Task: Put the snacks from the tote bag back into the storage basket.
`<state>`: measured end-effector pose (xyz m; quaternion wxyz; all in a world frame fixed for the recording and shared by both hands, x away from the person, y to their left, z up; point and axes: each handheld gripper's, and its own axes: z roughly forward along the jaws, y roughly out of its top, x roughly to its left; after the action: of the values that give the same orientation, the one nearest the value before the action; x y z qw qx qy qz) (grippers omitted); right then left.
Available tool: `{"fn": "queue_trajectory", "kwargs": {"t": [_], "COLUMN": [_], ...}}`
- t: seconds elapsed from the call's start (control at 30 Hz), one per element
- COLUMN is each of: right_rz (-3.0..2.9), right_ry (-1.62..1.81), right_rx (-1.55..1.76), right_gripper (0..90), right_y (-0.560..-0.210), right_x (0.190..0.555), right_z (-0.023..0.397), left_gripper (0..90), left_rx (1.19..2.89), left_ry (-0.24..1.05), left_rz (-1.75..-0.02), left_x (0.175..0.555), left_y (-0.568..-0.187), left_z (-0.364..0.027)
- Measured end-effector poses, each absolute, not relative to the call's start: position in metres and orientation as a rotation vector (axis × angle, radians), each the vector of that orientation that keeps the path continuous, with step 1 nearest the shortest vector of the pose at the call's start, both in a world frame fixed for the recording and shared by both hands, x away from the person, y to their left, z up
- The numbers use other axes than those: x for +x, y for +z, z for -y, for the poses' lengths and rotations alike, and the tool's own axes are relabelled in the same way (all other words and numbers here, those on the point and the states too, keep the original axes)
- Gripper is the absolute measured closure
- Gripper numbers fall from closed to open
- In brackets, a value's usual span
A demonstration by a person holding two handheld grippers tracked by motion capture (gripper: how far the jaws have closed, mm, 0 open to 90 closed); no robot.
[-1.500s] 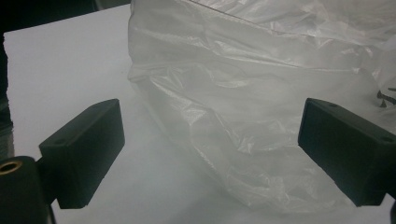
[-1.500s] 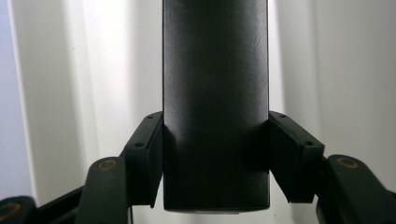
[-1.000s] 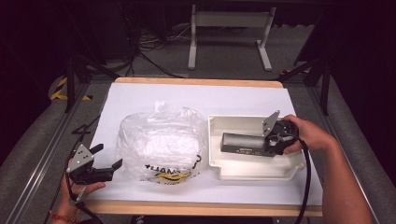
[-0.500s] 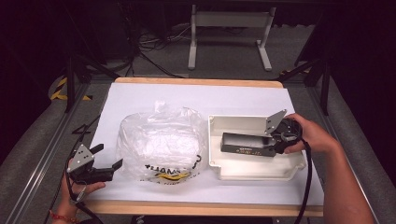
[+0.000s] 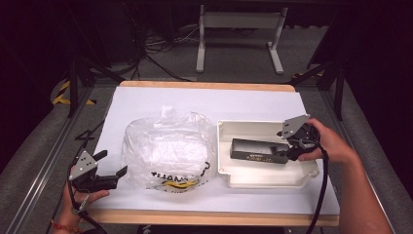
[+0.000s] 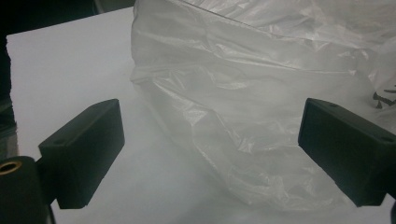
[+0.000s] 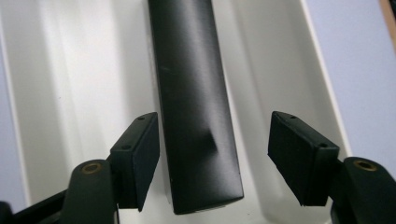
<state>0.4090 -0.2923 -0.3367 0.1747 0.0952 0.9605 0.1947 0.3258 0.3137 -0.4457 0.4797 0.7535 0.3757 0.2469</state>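
While the right gripper (image 7: 212,158) has just been opening, its jaws stand clear of the black box (image 7: 196,93) lying between them in the white tray (image 5: 265,178): release step. Next, back straight out. The left gripper (image 5: 104,170) waits open beside the plastic bag (image 5: 168,151).

A long black box (image 5: 258,152) with one dented end lies flat inside the white tray (image 5: 263,179).

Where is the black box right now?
In the high view the black box lies inside the white tray at the table's right, between the right gripper's open jaws.
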Motion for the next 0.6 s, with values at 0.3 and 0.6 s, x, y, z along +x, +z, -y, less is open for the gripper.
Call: {"fn": "queue_trajectory", "kwargs": {"t": [0.3, 0.6], "right_rz": [-2.596, -2.504], "right_ry": [0.611, 0.660], "right_rx": [0.434, 0.533], "right_gripper": [28.5, 22.3], "right_y": [-0.329, -0.325], "right_x": [0.400, 0.385], "right_z": [0.303, 0.315], "left_gripper": [7.9, 7.9], "left_rx": [1.835, 1.836], "left_ry": [0.600, 0.602], "left_rz": [-0.918, -0.921], "left_x": [0.325, 0.326], "left_y": [-0.446, -0.445], "left_z": [-0.314, -0.315]}}
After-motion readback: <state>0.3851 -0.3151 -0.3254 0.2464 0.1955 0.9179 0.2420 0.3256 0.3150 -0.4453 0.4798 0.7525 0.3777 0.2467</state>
